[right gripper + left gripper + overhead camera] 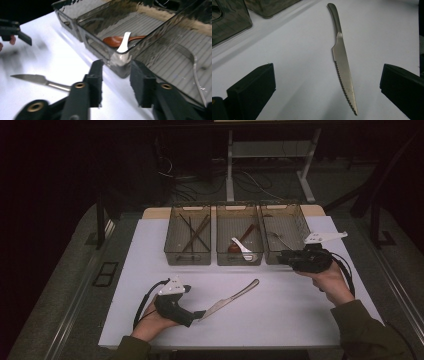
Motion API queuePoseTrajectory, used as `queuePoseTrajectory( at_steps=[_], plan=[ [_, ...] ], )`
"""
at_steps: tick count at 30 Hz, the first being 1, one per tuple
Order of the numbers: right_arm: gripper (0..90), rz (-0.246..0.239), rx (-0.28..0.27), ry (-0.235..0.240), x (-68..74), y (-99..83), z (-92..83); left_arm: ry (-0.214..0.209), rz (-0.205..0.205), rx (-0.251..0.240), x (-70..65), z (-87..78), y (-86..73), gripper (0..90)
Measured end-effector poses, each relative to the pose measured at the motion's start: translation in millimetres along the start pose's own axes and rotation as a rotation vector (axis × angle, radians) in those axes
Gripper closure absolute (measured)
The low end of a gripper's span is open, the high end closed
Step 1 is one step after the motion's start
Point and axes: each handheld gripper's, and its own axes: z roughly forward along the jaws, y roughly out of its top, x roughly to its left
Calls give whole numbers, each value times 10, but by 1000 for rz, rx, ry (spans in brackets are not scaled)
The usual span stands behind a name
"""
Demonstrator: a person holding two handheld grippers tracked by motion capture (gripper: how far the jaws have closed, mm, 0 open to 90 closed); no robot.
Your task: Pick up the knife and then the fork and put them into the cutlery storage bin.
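Your white counter (pixel 150 270) carries three clear bins beyond both claws; the right-hand bin (pixel 300 220) stands just ahead of your right claw (pixel 281 257), and the middle bin (pixel 239 257) holds a white spoon (pixel 241 247) and a wooden spoon (pixel 243 236). The table knife (pixel 231 298) lies flat between the jaws of your left claw (pixel 201 314), tip toward it, untouched; those jaws stand wide apart. Your right claw's jaws are apart with nothing between them.

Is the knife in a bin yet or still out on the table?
Out: the serrated steel knife lies flat on the white table, before the three bins.
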Motion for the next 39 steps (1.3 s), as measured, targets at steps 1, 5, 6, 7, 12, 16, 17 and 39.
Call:
queuePoseTrajectory(
  at_steps=[1,5,6,7,12,16,17,39],
  plan=[
    [706,-1,7,12,13,-5,20,0,0,0,2,-1,0,0],
    [801,-19,41,42,71,-26,121,1,1,3,5,2,-1,0],
    [819,-24,51,51,85,-31,148,1,1,3,4,3,-1,0],
    [830,-28,59,59,102,-35,176,1,1,4,3,5,-2,0],
    [893,-46,91,88,169,-50,296,1,1,5,4,3,-2,0],
    [894,-55,116,104,215,-50,368,2,1,4,4,5,-2,0],
    [894,-62,119,104,222,-50,387,2,0,4,3,5,-2,0],
    [895,-117,265,86,357,-68,969,1,0,9,2,8,-3,0]
  ],
)
